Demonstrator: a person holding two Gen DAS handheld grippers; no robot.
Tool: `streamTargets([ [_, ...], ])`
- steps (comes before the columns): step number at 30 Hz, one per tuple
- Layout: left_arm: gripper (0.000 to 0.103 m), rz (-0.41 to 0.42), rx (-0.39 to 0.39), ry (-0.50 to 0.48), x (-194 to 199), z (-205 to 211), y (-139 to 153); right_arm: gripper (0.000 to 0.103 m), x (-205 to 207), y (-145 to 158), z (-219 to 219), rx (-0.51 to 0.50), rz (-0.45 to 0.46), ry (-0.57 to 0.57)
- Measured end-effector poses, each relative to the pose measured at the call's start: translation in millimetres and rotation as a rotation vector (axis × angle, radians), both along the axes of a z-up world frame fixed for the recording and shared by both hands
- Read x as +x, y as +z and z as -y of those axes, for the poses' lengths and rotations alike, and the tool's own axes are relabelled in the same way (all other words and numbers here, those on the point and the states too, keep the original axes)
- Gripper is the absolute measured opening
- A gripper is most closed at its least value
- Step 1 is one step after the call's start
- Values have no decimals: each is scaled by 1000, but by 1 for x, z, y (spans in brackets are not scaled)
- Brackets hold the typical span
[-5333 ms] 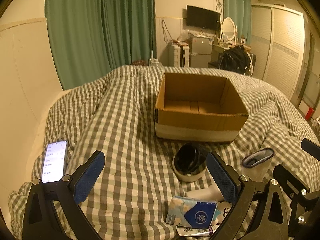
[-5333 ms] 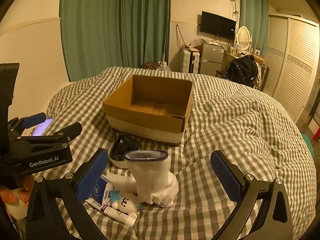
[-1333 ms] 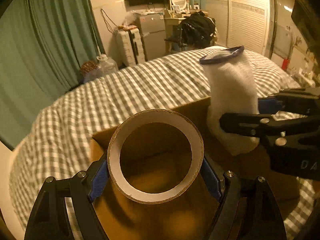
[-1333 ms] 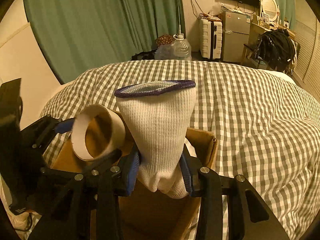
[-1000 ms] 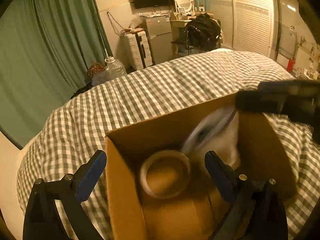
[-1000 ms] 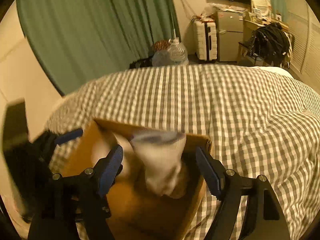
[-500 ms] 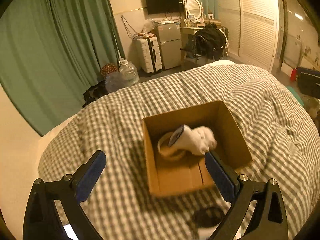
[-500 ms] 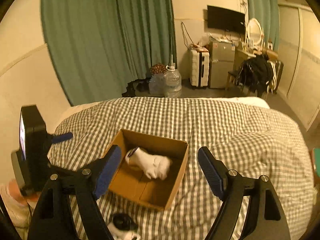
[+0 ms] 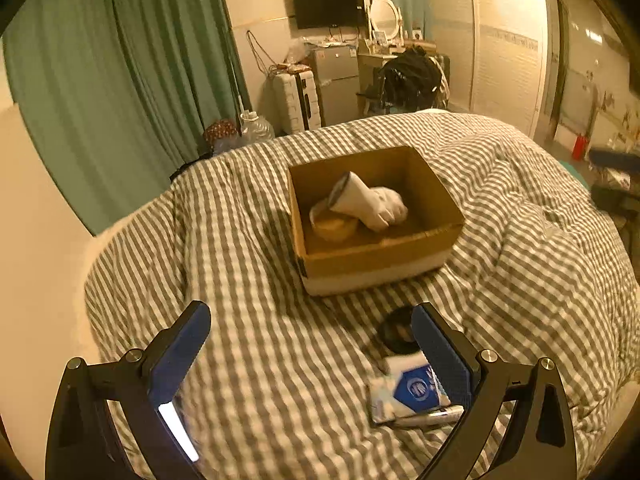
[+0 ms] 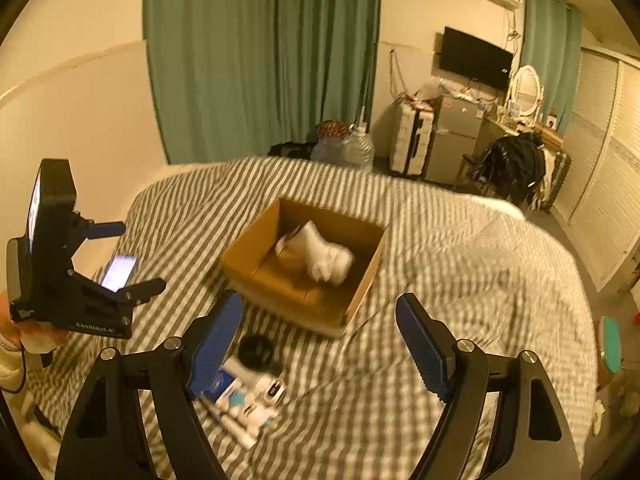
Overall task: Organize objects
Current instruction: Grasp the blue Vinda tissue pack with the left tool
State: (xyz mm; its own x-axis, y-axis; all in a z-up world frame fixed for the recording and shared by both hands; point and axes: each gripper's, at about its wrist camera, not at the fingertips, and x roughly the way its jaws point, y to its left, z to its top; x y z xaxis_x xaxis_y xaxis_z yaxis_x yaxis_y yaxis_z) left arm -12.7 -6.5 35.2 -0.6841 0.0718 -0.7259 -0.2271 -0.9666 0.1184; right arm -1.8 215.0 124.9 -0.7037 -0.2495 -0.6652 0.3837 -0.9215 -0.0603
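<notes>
- left gripper (image 9: 310,354): jaws spread wide, empty, held above the quilt; lit phone (image 9: 178,432) lies under its left finger.
- Leftover pile — blue-white packet (image 9: 408,394), black round case (image 9: 396,334) — sits at its right finger, near side of the box (image 9: 380,258). Judged next pick; long axis unclear, blurred.
- right gripper (image 10: 318,346): wide apart, empty; pile is under its left finger.
- Sock (image 9: 368,202) and tape roll (image 9: 332,222) are in the box.

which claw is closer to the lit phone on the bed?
Left. The left claw hangs right by the phone, whose screen shows beside its left finger. The right claw is farther off, with the phone well to its left.
</notes>
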Motion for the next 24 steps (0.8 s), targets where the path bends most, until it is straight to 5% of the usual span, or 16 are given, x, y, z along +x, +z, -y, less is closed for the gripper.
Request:
streamTargets([
  [13,103,157,70,32,22,-36,-118,79,27,-163,13,70,127,12],
  [18,103,203,25,18,17,-46,-144,79,21,-187,8,59,184,1],
  [24,103,215,87,9,7,-46,-152,79,21,-199,7,64,198,-2],
])
